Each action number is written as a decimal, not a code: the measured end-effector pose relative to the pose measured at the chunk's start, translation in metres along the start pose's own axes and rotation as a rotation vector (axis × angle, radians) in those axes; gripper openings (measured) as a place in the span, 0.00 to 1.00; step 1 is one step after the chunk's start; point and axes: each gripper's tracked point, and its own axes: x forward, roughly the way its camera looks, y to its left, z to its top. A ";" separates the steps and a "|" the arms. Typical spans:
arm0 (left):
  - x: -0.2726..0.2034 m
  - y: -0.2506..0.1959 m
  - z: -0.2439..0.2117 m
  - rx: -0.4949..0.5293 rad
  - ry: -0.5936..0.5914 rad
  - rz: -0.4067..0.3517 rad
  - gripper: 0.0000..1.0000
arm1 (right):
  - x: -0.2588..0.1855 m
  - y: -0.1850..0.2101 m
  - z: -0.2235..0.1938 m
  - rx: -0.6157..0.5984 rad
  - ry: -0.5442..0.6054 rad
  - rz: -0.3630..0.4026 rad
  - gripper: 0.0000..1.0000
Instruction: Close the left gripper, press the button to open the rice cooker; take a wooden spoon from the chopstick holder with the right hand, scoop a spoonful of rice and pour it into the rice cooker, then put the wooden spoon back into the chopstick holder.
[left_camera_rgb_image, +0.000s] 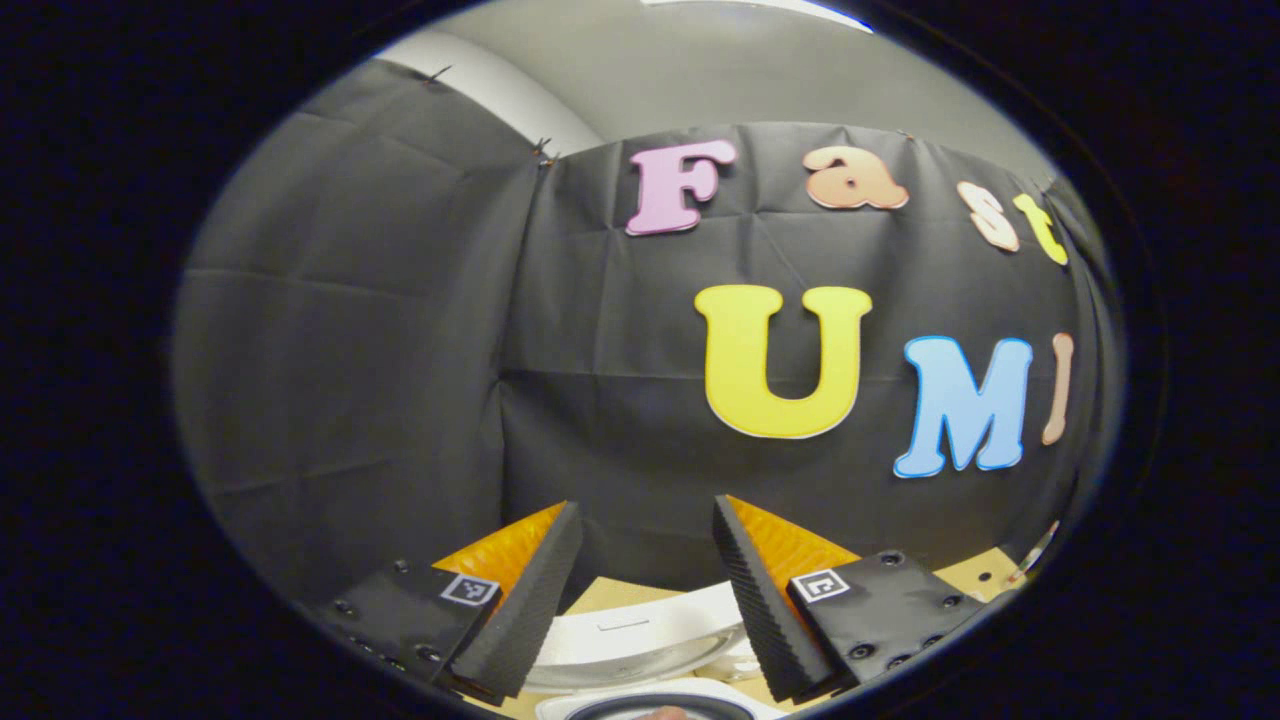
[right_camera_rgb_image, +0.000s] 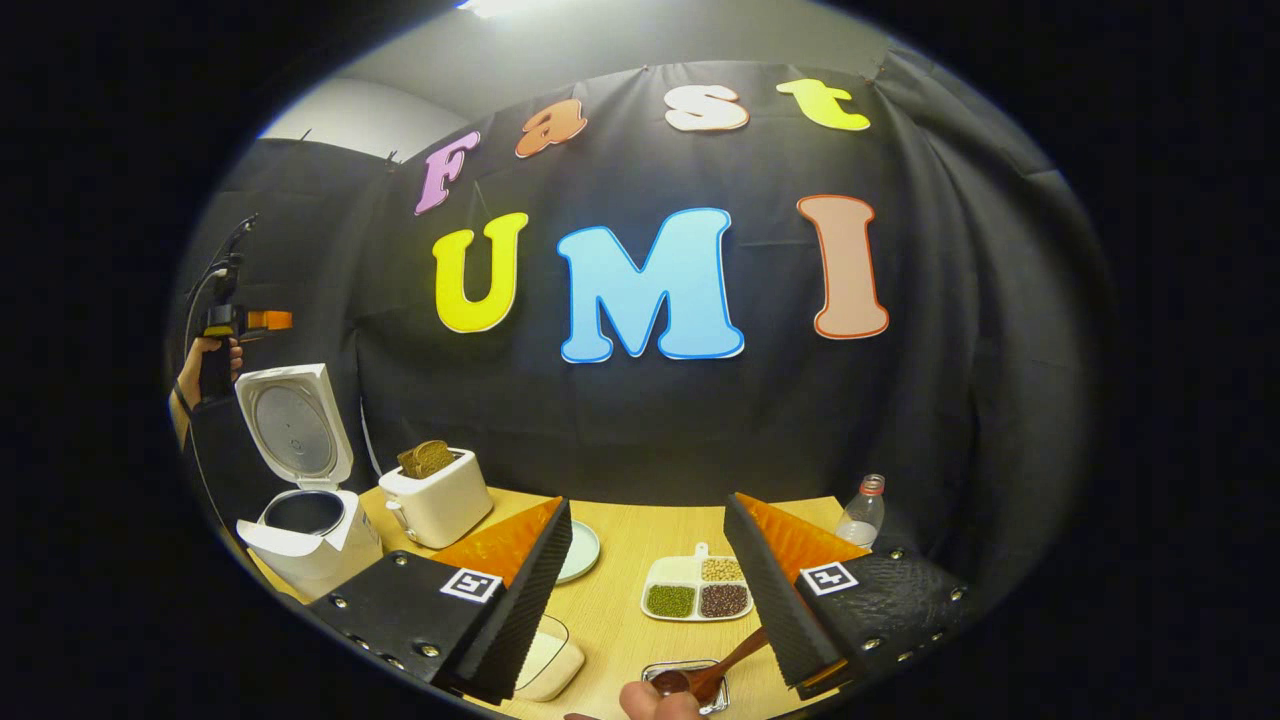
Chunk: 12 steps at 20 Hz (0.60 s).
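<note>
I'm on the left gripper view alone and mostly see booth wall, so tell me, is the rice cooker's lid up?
Observer: Yes. In the right gripper view the rice cooker stands with its lid upright.
Operator: Does the right gripper have the spoon?
Observer: No. The right gripper is open. The wooden spoon lies slanted low between its fingers, with the handle reaching one finger; I cannot tell whether they touch.
Operator: What stands beside the cooker?
Observer: A toaster with bread in it.
</note>
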 end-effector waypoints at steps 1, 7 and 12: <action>0.007 0.006 -0.011 -0.027 0.038 0.007 0.92 | 0.001 0.000 -0.001 0.001 0.003 0.000 0.93; 0.016 0.024 -0.044 -0.025 0.106 0.066 0.96 | 0.007 0.000 0.000 0.028 -0.008 0.014 0.93; 0.018 0.018 -0.062 0.056 0.135 0.084 0.95 | 0.005 0.000 -0.009 0.040 0.007 0.028 0.93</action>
